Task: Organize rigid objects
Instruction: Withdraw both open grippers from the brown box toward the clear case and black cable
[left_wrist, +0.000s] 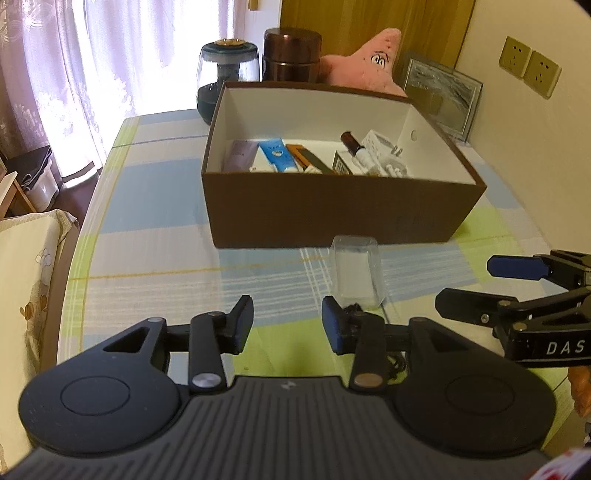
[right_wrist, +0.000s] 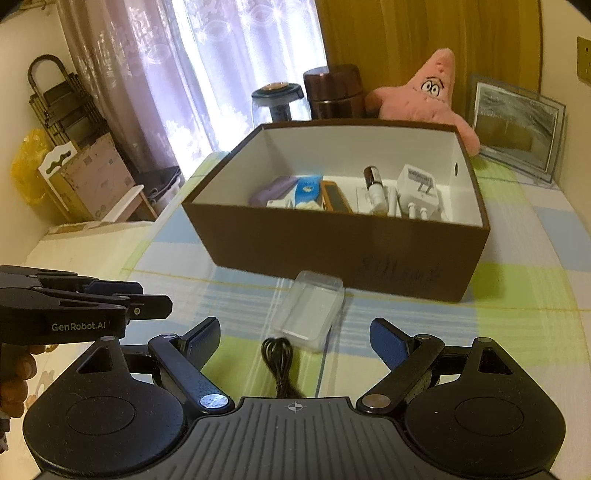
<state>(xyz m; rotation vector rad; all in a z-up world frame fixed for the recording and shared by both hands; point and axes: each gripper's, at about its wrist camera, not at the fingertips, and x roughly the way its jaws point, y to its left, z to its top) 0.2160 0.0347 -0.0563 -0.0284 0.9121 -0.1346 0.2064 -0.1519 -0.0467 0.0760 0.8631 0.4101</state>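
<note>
A brown box (left_wrist: 332, 214) (right_wrist: 332, 243) with white inner walls stands on the checked tablecloth and holds tubes, a small brown bottle (left_wrist: 352, 142) (right_wrist: 371, 177) and a white plug (right_wrist: 417, 188). A clear plastic case (left_wrist: 356, 271) (right_wrist: 310, 310) lies in front of the box. A coiled black cable (right_wrist: 280, 358) lies just behind the case. My left gripper (left_wrist: 288, 325) is open and empty, just short of the case. My right gripper (right_wrist: 295, 343) is open and empty, with the cable and case between its fingers' line. Each gripper shows in the other view, the right one (left_wrist: 491, 284) and the left one (right_wrist: 147, 295).
A pink starfish plush (left_wrist: 373, 62) (right_wrist: 424, 92), a brown canister (left_wrist: 291, 55), a glass jar (left_wrist: 229, 74) and a framed picture (right_wrist: 513, 125) stand behind the box. The wall with sockets (left_wrist: 528, 66) is on the right. The table's left edge (left_wrist: 74, 258) drops to a chair.
</note>
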